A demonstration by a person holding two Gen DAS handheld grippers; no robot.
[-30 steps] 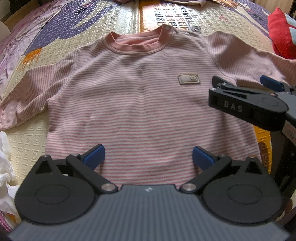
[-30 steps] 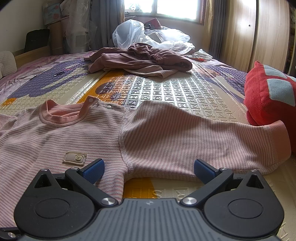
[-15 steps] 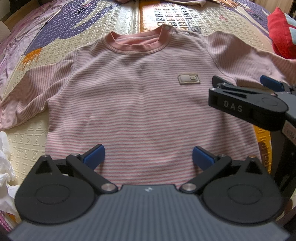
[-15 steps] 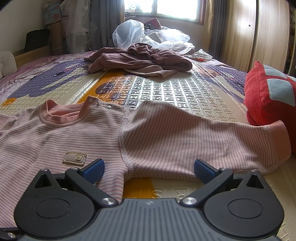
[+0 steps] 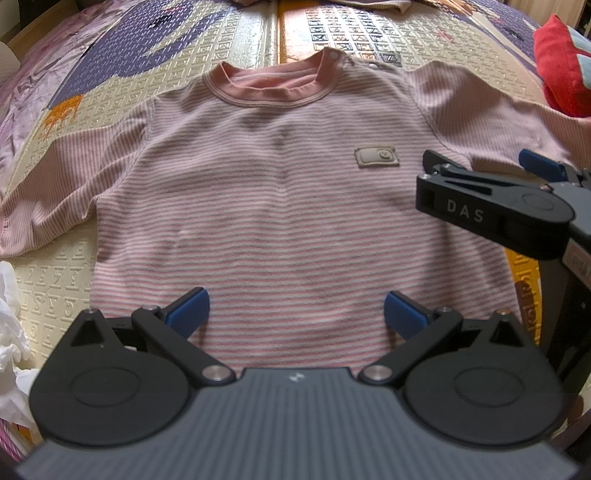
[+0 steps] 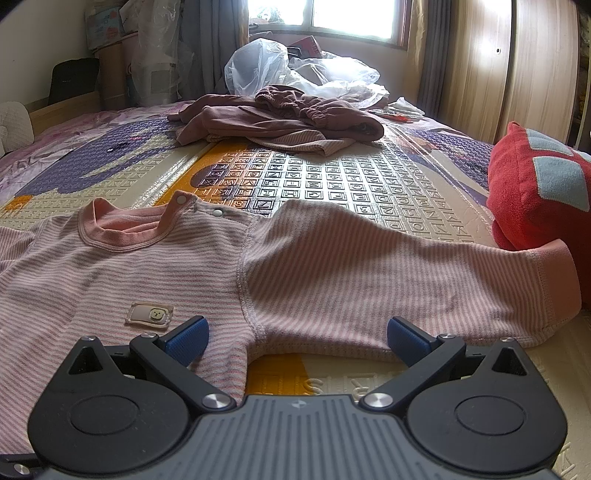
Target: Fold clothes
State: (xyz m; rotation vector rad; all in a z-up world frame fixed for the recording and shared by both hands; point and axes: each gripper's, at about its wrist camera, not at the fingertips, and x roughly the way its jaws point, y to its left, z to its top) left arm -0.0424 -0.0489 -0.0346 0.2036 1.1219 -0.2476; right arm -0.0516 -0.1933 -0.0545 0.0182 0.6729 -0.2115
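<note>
A pink-and-white striped shirt (image 5: 280, 206) lies face up and spread flat on the patterned foam mat (image 5: 229, 33), its plain pink collar (image 5: 271, 86) toward the mat's far edge and both long sleeves stretched out to either side. A small beige patch (image 5: 376, 158) sits on the chest, on the wearer's left. The left gripper (image 5: 295, 314) hovers low over the shirt's bottom hem at the mat's near edge, its blue-padded fingers (image 5: 188, 310) spread wide with nothing between them. The right gripper (image 6: 295, 334) is likewise wide apart and empty, poised over the armpit seam where the sleeve (image 6: 406, 280) meets the body; its left pad is over the striped torso just beside the patch (image 6: 149, 314), and its right pad is over the lower edge of the sleeve. From the left wrist view the right gripper (image 5: 491, 166) shows at the shirt's right side, a black arm marked "DAS". The sleeve's pink cuff (image 6: 557, 280) lies just beside a red cushion (image 6: 535, 184) at the mat's right edge. Near the far edge rests a heap of brownish-pink clothes (image 6: 280, 118), with crumpled clear plastic bags (image 6: 295, 70) behind it. Some white crumpled material (image 5: 11, 325) lies at the mat's near left edge.
</note>
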